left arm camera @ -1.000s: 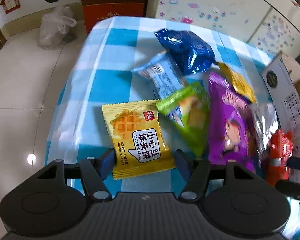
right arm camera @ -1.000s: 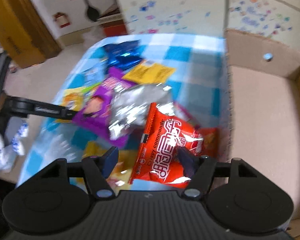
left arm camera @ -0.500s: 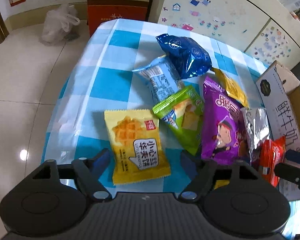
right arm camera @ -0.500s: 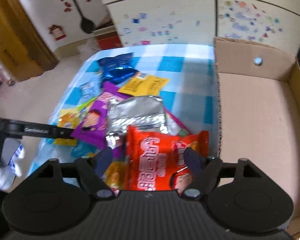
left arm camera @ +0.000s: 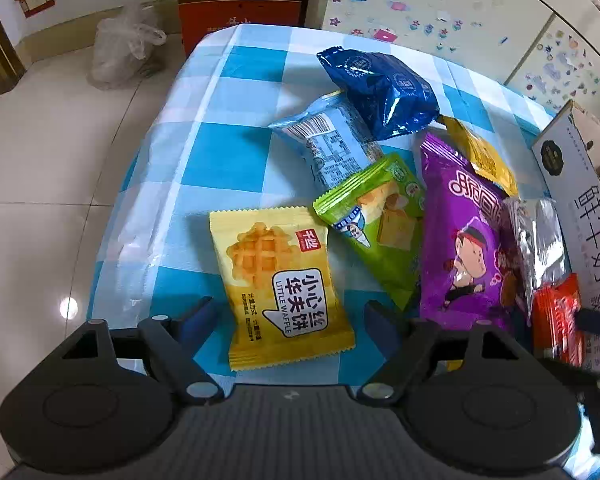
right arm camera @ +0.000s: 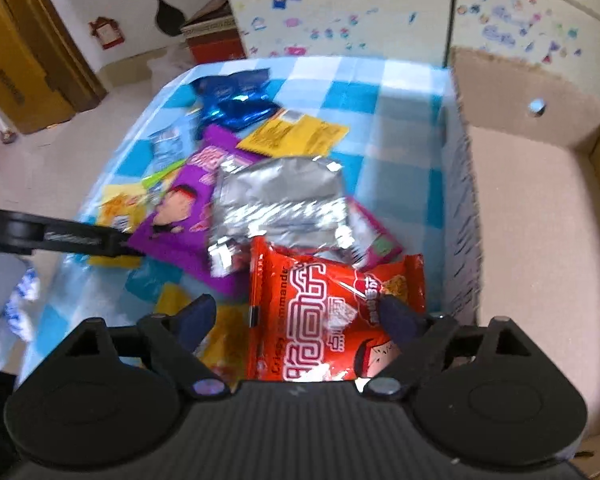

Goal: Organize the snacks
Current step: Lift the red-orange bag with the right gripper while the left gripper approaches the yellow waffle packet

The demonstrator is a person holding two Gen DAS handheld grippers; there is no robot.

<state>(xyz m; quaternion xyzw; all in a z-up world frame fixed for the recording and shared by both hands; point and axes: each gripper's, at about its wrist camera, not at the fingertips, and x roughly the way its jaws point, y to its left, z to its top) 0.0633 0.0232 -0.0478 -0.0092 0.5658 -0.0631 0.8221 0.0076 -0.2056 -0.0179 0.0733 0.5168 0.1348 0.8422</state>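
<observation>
A yellow waffle packet [left arm camera: 280, 288] lies flat on the blue-checked tablecloth [left arm camera: 228, 160], between the fingers of my left gripper [left arm camera: 288, 320]. Its jaws are opening and neither pad presses the packet. In the right wrist view a red noodle-snack packet [right arm camera: 328, 312] lies on the pile, between the fingers of my right gripper [right arm camera: 298, 316]. Those jaws are opening too: the left finger stands clear, the right fingertip [right arm camera: 396, 316] overlaps the packet's edge. The red packet [left arm camera: 556, 312] also shows at the far right of the left wrist view.
Dark blue [left arm camera: 380, 88], light blue [left arm camera: 328, 148], green [left arm camera: 376, 220], purple [left arm camera: 464, 240], silver [right arm camera: 280, 204] and mustard [right arm camera: 296, 136] packets lie heaped mid-table. An open cardboard box [right arm camera: 540, 220] stands right of the pile. Tiled floor drops off left of the table's edge.
Both grippers' jaws have spread apart. The yellow waffle packet and the red packet, pinched a second ago, now lie loose between the fingers. The red packet has settled flatter.
</observation>
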